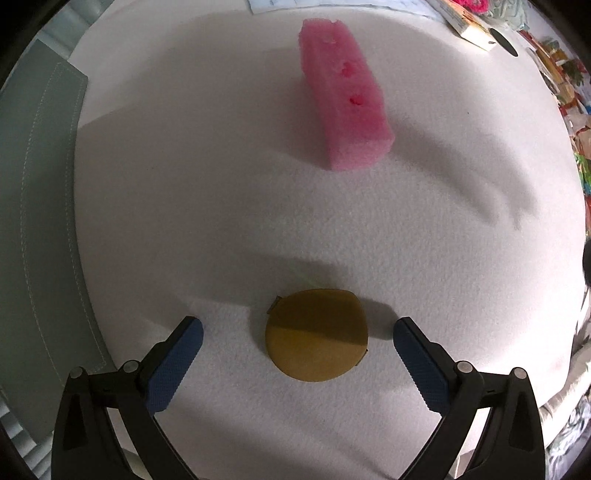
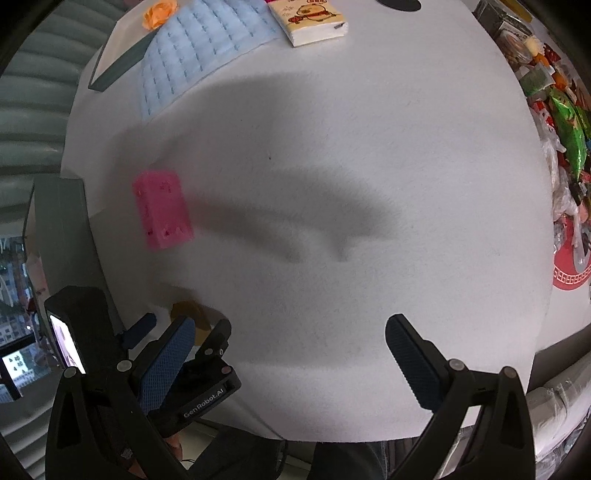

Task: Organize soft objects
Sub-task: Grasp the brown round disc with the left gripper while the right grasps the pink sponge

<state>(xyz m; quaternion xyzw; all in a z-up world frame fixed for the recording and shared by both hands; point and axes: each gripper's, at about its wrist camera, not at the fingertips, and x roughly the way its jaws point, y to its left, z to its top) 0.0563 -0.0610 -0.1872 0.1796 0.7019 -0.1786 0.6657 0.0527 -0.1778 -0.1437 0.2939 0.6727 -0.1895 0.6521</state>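
A round mustard-yellow pad [image 1: 317, 336] lies flat on the white felt mat [image 1: 221, 221], between the open fingers of my left gripper [image 1: 297, 336], which touch nothing. Farther ahead a pink sponge block [image 1: 341, 94] stands on the mat. In the right wrist view the same pink sponge block [image 2: 162, 210] sits at the left, and the yellow pad [image 2: 188, 310] shows partly behind the other gripper's body [image 2: 199, 384]. My right gripper [image 2: 291, 339] hangs open over bare mat near the front edge, holding nothing.
A blue quilted cloth [image 2: 199, 51] with an orange fabric flower [image 2: 159, 13] and a tissue pack [image 2: 308, 22] lie at the mat's far side. Snack packets [image 2: 565, 122] crowd the right edge. A grey-green cushion [image 1: 40, 221] borders the left.
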